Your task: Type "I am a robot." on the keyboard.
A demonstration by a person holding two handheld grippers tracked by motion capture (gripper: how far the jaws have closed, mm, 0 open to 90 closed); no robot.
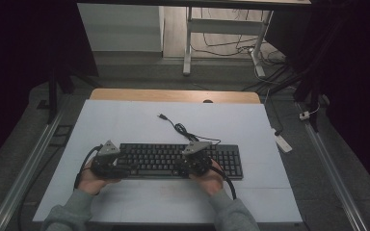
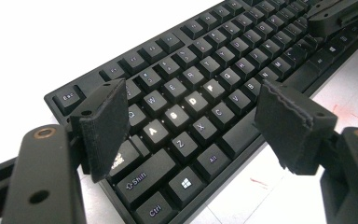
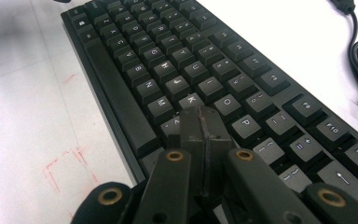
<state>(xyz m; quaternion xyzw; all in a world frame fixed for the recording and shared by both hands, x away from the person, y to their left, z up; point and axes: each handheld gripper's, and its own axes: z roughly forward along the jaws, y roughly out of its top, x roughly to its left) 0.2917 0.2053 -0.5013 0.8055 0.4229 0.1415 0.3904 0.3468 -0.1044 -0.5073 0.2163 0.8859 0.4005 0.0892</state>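
Overall, in the high view a black full-size keyboard (image 1: 180, 161) lies flat on the white desk (image 1: 125, 125), near the person's edge, its cable (image 1: 185, 131) coiled loosely just behind it. Judged as rigid, fairly light plastic with loose-sitting keycaps: best lifted by the bare case edges at both ends, not by the keys; the trailing cable may drag. Left hand-held gripper (image 1: 105, 161) sits at the keyboard's left end, right hand-held gripper (image 1: 196, 160) over the right half of the letter block. Left gripper view: the left hand-held gripper (image 2: 191, 126) stands wide, one pad (image 2: 103, 122) over the Tab/Caps area, the other beyond the near case edge by the space bar; whether the pads rest on anything cannot be told, nothing is clamped. Right gripper view: the right hand-held gripper (image 3: 204, 122) is fully closed with nothing between the pads, tip just above or on the keys beside K and the comma key (image 3: 171, 125); contact cannot be confirmed.
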